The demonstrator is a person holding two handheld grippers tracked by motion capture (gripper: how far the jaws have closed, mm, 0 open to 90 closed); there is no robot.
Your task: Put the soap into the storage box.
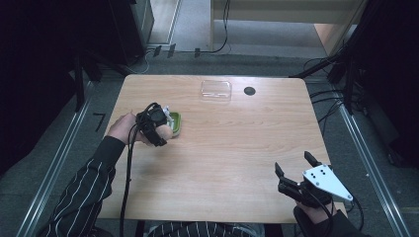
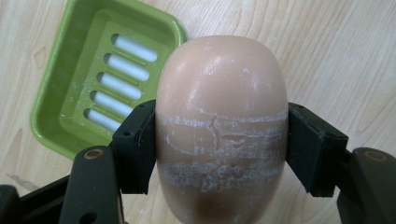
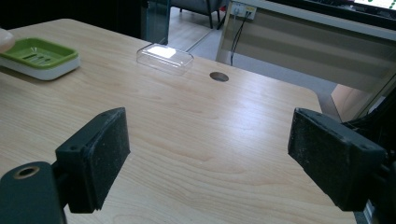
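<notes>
The left gripper [image 1: 159,126] sits over the left part of the wooden table [image 1: 232,158], held in the person's left hand [image 1: 123,129], with a striped sleeve [image 1: 84,190] behind it and a black cable [image 1: 129,168] trailing toward the near edge. Its jaws are clamped on a peach-coloured bar of soap [image 2: 219,126]. In the left gripper view, both black pads press against the long sides of the bar, one on each side. The bar's surface carries whitish scuff bands at the level of the pads.

Just beside the soap lies the green soap dish [image 2: 70,88]. Its inner tray has a row of white slots. The soap is above the table next to the dish, not in it; the bar overlaps the dish's near corner in the left gripper view.

Farther back, near the middle of the far edge, a clear plastic lid [image 1: 216,90] rests flat on the table. A round dark grommet hole [image 1: 249,91] lies just to its right.

The right gripper [image 1: 295,170] is at the near right corner, well apart from the dish. Its jaws stand wide apart and hold nothing. A grey three-cornered plate [image 1: 326,181] tops it.
</notes>
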